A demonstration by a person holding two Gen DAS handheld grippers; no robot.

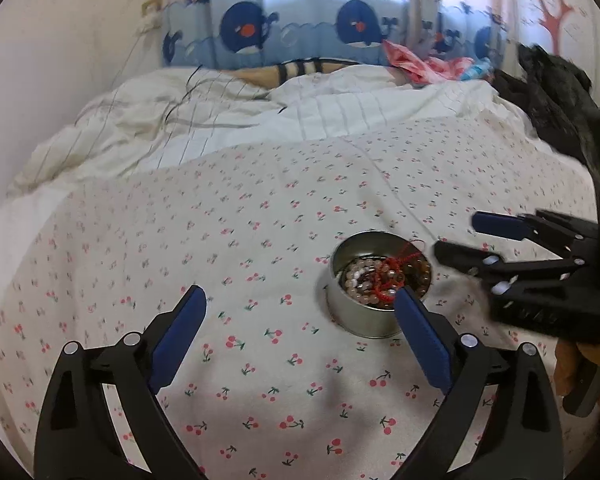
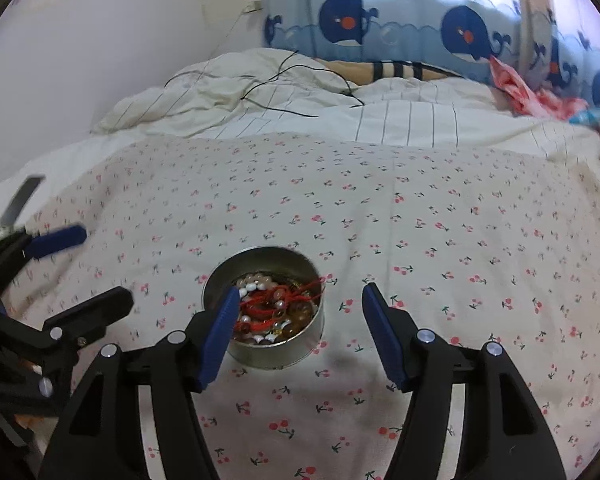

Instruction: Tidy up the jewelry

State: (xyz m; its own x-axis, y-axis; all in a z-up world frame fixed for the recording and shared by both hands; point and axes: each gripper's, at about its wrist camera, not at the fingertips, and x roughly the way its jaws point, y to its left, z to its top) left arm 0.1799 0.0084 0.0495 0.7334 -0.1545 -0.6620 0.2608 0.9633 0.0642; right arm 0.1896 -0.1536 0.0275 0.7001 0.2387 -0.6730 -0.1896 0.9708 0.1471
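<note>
Sitting on the bedsheet (image 2: 420, 220), the jewelry tin (image 2: 268, 344) lies ahead of both released, empty jaws.

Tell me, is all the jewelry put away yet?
Looks nearly done: the bead bracelets and red string lie inside the round tin. Both the left gripper and right gripper are open, holding nothing. No loose jewelry shows on the cherry bedsheet. No lid is visible.

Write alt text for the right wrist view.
A round silver metal tin filled with beaded bracelets and red cord sits on a cherry-print bedsheet. The right gripper hangs open above it, empty.
</note>
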